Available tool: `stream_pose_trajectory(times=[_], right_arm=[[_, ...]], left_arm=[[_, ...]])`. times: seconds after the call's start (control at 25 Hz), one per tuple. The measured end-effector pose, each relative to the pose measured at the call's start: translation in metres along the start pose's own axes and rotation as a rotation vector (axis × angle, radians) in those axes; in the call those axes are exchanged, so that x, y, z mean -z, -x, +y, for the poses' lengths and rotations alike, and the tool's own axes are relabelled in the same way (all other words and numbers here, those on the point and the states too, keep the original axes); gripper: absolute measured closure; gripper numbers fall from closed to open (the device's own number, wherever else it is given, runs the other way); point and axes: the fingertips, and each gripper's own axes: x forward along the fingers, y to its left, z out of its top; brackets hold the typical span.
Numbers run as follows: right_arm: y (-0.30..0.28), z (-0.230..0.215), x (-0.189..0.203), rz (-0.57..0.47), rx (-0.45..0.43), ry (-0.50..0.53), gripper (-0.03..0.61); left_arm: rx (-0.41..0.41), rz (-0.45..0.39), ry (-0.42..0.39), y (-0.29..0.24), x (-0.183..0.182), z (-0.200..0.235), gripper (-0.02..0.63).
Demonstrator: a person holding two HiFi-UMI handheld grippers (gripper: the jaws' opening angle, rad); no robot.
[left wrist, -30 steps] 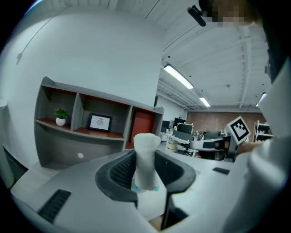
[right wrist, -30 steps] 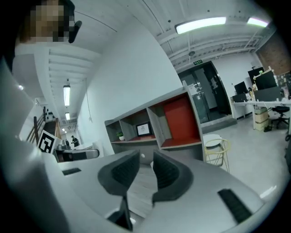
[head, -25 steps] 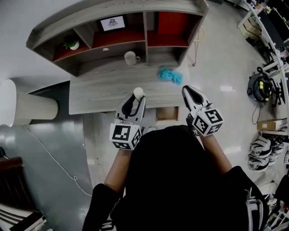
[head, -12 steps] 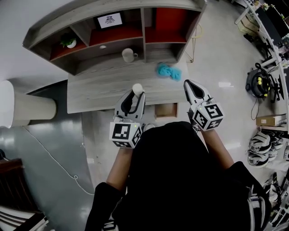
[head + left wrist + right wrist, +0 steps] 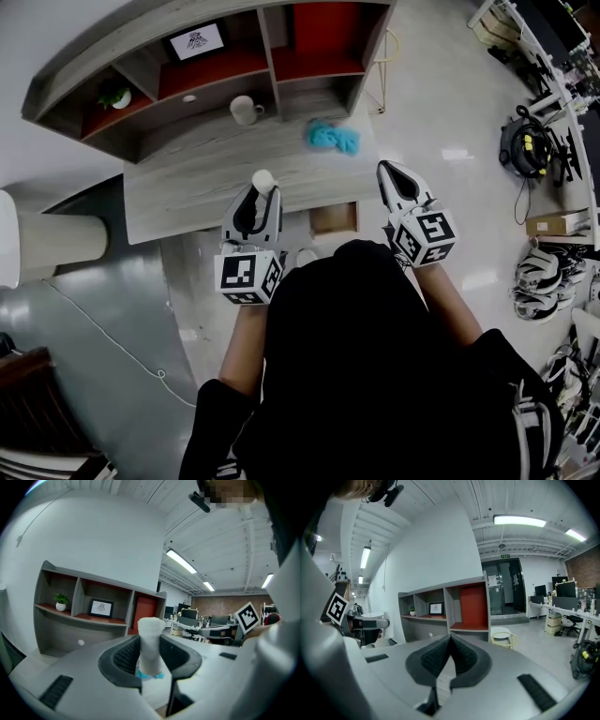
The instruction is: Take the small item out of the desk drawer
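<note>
A small white cylinder [image 5: 262, 179] with a blue band at its foot stands upright between the jaws of my left gripper [image 5: 261, 195], which is shut on it above the desk's front edge. In the left gripper view the cylinder [image 5: 150, 634] fills the gap in the left gripper [image 5: 150, 651]. The desk drawer [image 5: 333, 218] stands pulled out, its brown inside showing, between the two grippers. My right gripper [image 5: 387, 171] is to the right of the drawer, jaws shut with nothing in them. The right gripper view shows the right gripper [image 5: 450, 644] with its pads pressed together.
The grey desk [image 5: 187, 183] carries a hutch with a white mug [image 5: 246, 110], a blue cloth [image 5: 333, 138], a small plant [image 5: 117, 94] and a framed picture [image 5: 197, 40]. A pale cylinder [image 5: 56, 239] lies left of the desk. A white cable [image 5: 122, 347] crosses the floor. Gear clutters the right side [image 5: 544, 300].
The head view has swung, so the desk now sits further left and higher in the picture. The left gripper keeps its hold on the white cylinder. The right gripper has shifted slightly.
</note>
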Motion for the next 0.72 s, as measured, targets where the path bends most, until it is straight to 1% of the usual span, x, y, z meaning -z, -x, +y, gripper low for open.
stream_pose_trajectory(times=[0.16, 0.72], right_arm=[[0.005, -0.006, 0.000, -0.014, 0.009, -0.013, 0.578], [0.005, -0.015, -0.010, -0.030, 0.034, -0.003, 0.578]], left_arm=[[-0.021, 0.020, 0.006, -0.001, 0.006, 0.001, 0.486], [-0.004, 0.029, 0.011, -0.012, 0.012, -0.008, 0.486]])
